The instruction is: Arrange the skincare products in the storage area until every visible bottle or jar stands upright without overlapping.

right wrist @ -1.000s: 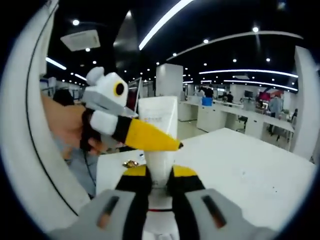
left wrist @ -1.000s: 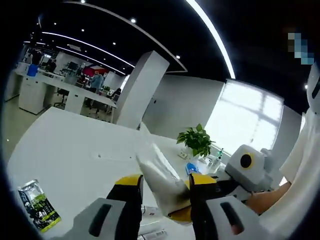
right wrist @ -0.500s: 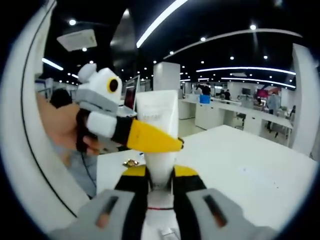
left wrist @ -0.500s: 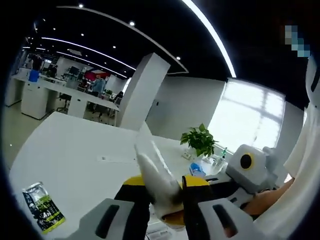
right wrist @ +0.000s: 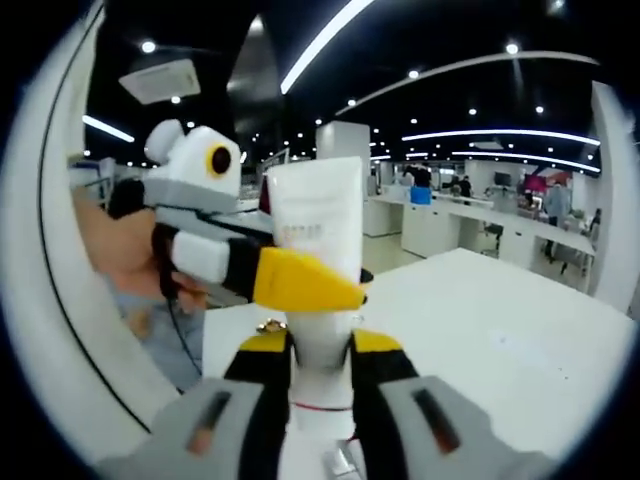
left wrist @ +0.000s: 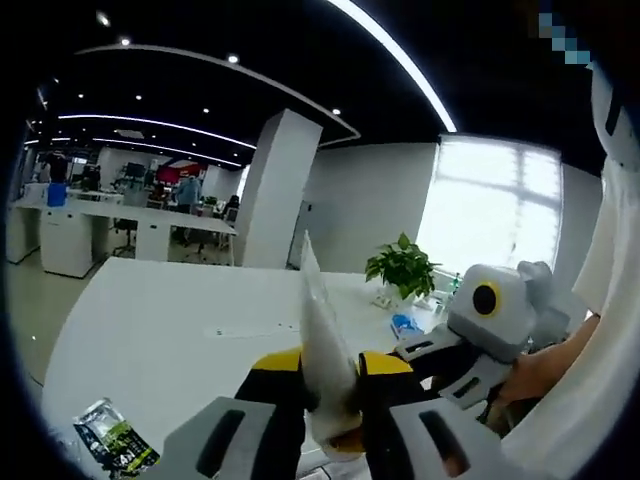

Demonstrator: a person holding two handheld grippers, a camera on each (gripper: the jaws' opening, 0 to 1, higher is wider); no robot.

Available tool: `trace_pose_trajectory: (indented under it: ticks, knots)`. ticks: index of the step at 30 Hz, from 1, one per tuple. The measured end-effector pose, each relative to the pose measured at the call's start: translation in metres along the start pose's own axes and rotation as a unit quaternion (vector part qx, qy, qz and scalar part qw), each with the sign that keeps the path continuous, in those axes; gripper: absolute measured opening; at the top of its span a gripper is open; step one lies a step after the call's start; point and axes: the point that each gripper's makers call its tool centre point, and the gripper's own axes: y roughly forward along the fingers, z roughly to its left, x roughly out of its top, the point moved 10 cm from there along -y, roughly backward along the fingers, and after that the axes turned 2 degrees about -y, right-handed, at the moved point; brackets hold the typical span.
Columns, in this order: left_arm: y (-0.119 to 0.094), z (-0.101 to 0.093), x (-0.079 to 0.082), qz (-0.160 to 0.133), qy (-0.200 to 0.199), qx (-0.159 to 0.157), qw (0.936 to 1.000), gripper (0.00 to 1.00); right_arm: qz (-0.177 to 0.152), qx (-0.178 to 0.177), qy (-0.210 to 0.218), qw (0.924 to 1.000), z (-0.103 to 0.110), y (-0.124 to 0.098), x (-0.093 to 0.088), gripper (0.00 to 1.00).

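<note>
The right gripper (right wrist: pixel 322 352) squeezes the bottom end of a white tube (right wrist: pixel 318 240), so the tube stands up in the air above the white table (right wrist: pixel 500 320). The left gripper (left wrist: pixel 330 378) pinches the same tube (left wrist: pixel 322 330) higher up, with its yellow jaws tight on both sides. A hand (right wrist: pixel 125 250) holds that gripper. On the table lie a green packet (left wrist: pixel 115 442) and a potted plant (left wrist: pixel 403 272) far back
</note>
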Motion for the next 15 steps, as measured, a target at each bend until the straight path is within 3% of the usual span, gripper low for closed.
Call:
trace_pose_trajectory:
  ticks: [4,13,15]
  knots:
    - [-0.002,0.002,-0.001,0.013,0.040,-0.006,0.9991,0.15,0.001,0.018,0.006,0.9998,-0.002,-0.001,-0.001,0.26]
    - [-0.007,0.008,-0.005,0.029,0.055,-0.023,0.9978,0.14,-0.009,0.048,0.009,0.9988,-0.003,-0.007,0.000,0.23]
    - [-0.009,0.010,-0.004,0.027,0.057,-0.026,0.9977,0.14,-0.027,0.050,0.017,0.9982,-0.006,-0.013,0.000,0.24]
